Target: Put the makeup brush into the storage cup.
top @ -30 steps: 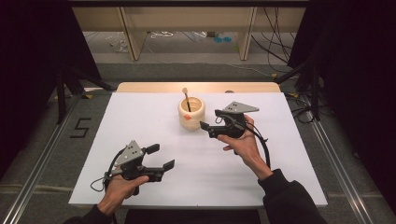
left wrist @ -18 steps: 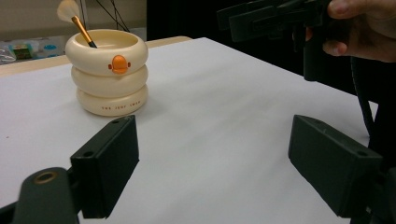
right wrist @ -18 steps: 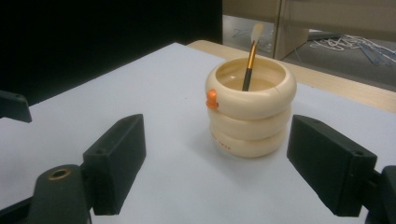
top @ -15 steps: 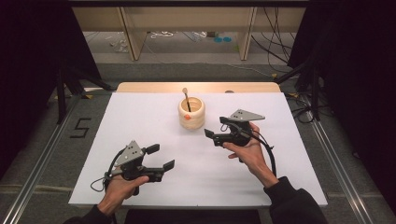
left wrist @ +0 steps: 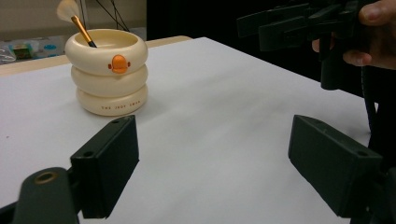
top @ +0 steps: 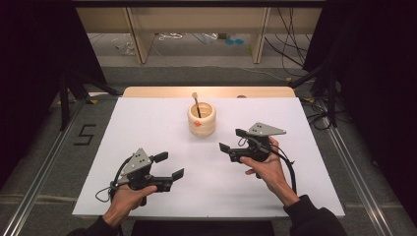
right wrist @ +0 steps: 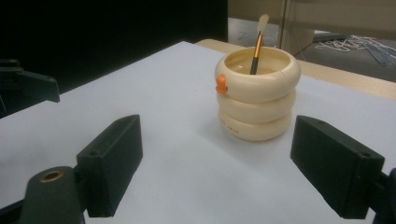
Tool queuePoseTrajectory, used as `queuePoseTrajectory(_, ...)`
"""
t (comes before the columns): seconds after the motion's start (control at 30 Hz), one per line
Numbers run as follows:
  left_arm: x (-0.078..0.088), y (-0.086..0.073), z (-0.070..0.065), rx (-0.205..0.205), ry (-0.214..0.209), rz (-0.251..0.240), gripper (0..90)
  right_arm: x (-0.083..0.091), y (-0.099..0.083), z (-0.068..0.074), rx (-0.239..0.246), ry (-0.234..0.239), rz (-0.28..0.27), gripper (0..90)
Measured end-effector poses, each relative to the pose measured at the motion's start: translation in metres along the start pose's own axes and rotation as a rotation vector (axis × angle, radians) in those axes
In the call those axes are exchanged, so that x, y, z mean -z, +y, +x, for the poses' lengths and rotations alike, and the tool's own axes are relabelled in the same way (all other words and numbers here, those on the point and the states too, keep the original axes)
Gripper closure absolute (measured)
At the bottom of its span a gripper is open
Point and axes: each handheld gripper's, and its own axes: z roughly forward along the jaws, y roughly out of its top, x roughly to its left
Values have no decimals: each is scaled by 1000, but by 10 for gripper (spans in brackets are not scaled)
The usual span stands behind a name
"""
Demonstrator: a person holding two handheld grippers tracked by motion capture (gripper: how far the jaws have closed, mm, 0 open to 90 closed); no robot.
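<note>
A cream ringed holder with an orange knob stands upright at the back middle of the white table. A brush with a dark handle leans inside it, bristles up. My left gripper rests near the front left, open, with nothing between its jaws. My right gripper hovers right of the holder, open and empty, its jaws pointing left. In the left gripper view the holder sits at the upper left and the right gripper is at the upper right. In the right gripper view the holder stands ahead.
A wooden strip runs along the table's far edge. Cables and wooden legs lie on the floor beyond. Metal rails flank the table on both sides, and a "5" mark is on the floor at the left.
My right gripper has drawn back from the holder, moving right and toward the front of the table. The left gripper has stayed in place.
</note>
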Motion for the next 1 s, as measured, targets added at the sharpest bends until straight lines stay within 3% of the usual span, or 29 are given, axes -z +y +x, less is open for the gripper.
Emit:
queuePoseTrajectory(0.63, 0, 0, 0, 9, 4, 2, 159, 16, -14, 4, -11, -4, -10, 162)
queuePoseTrajectory(1.0, 0, 0, 0, 8, 4, 1, 159, 24, -20, 11, 6, -13, -4, 159)
